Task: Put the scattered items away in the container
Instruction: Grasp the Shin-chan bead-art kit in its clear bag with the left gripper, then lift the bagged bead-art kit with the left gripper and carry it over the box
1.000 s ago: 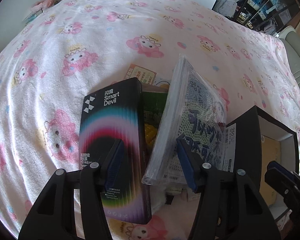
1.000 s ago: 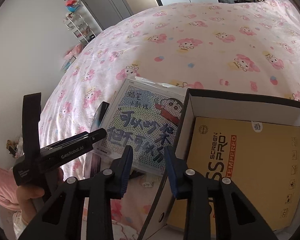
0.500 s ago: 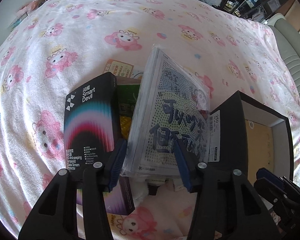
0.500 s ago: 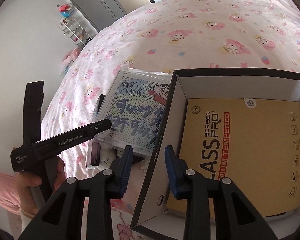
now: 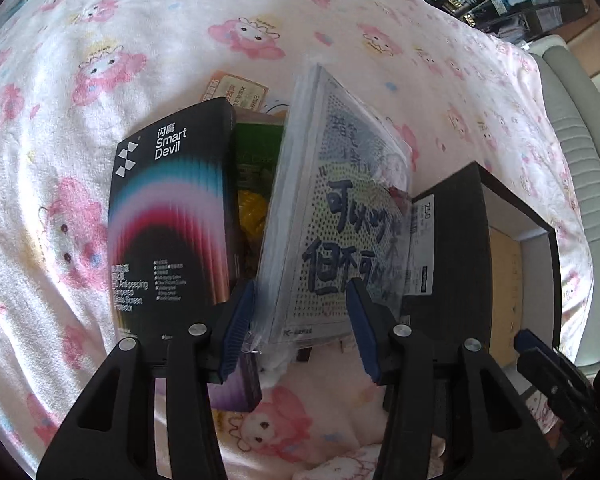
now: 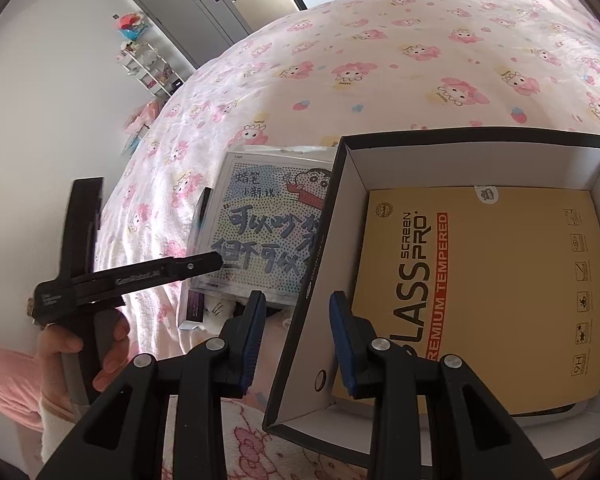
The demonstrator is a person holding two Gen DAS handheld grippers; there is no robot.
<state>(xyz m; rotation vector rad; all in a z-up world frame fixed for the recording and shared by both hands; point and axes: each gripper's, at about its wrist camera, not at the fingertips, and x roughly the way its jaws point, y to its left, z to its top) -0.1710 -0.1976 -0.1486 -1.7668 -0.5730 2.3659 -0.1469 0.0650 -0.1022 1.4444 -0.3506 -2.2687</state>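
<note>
left gripper (image 5: 300, 328) jaws closing around the near edge of the cartoon-printed packet (image 5: 340, 216), which leans tilted against the black box (image 6: 472, 152). right gripper (image 6: 296, 336) straddles the box's near wall, grip unclear. a yellow screen-protector pack (image 6: 500, 280) lies inside, all on the pink blanket (image 5: 120, 40).

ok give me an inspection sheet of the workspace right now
surface: bed under a pink cartoon blanket
job's things: open black box holding a yellow screen protector pack; bagged dotted cartoon pack tilted beside it; Smart Devil box
clutter: green and yellow packets, orange card
grippers: left hand-held gripper closing around the cartoon pack; right hand-held gripper straddling the box wall
cables: nothing seen
surroundings: shelf rack, grey cabinets
</note>
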